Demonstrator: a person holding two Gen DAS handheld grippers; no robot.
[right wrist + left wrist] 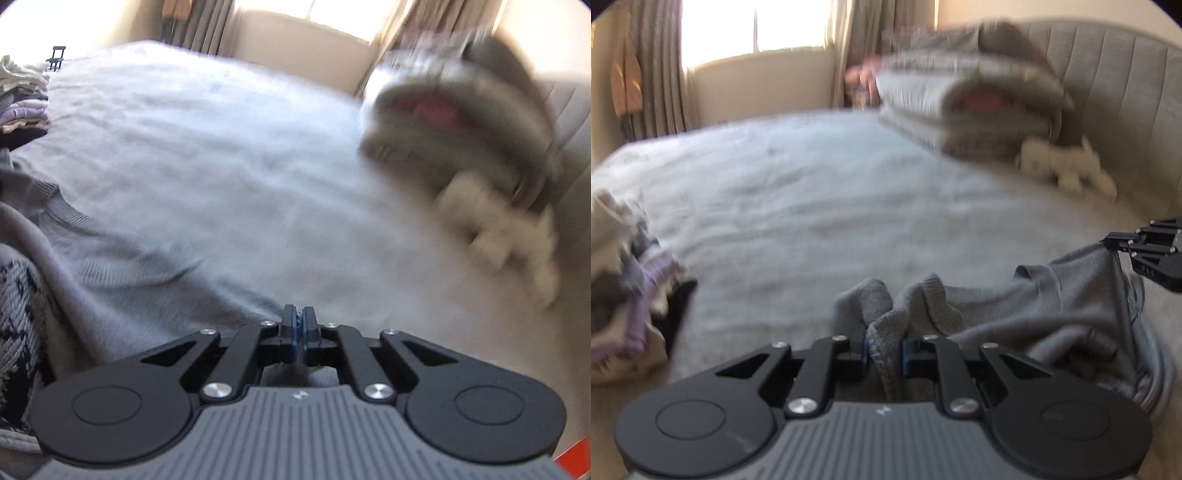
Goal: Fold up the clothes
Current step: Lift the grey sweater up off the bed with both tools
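Observation:
A grey knit sweater (1052,310) hangs between my two grippers above the bed. My left gripper (884,350) is shut on a bunched edge of it, with cloth sticking up between the blue pads. My right gripper (302,328) is shut on another edge of the sweater (122,251), which spreads out to its left. The right gripper also shows in the left wrist view (1123,242) at the far right, pinching the sweater's corner. Both views are blurred by motion.
The bed (812,192) has a pale grey cover. A stack of folded clothes (624,280) lies at the left, also in the right wrist view (22,99). Piled pillows and blankets (967,99) and a white plush toy (1067,166) sit by the padded headboard (1123,92).

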